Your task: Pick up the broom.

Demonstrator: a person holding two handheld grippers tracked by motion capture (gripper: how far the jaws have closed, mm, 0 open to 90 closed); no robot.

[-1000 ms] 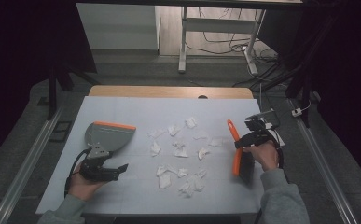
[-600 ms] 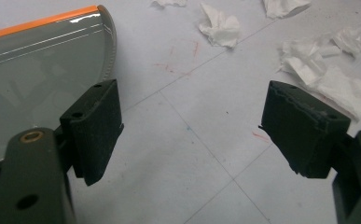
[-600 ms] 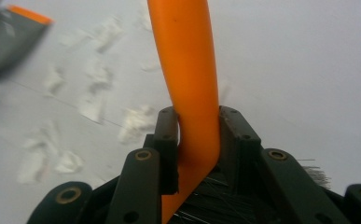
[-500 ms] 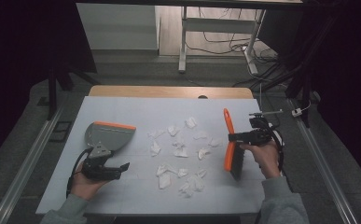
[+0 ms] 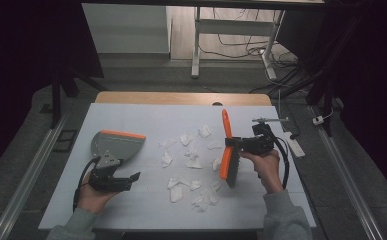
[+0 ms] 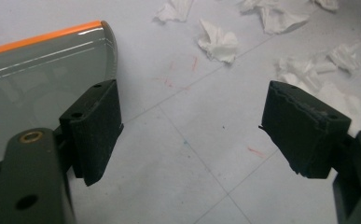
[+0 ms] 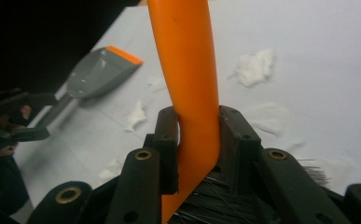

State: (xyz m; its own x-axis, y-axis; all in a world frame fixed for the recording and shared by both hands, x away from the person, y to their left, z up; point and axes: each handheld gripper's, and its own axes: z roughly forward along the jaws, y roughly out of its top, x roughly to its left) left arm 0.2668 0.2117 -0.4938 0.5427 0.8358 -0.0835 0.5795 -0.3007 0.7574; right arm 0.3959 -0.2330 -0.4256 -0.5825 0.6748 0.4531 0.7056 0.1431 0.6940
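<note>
Right gripper [image 5: 237,145] clamps the brush [image 5: 227,150], its long axis 12-to-6; paper scraps [image 5: 191,159] lie at 9 o'clock, toward the dustpan [image 5: 116,145]. Left gripper [image 5: 131,179] gapes empty.

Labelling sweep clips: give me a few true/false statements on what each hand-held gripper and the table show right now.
1. The right hand-held gripper is shut on the orange brush. True.
2. The left hand-held gripper clamps a paper scrap. False: its jaws are open with nothing between them.
3. The dustpan lies left of the paper scraps. True.
4. The scraps are already inside the dustpan. False: they lie scattered on the table.
</note>
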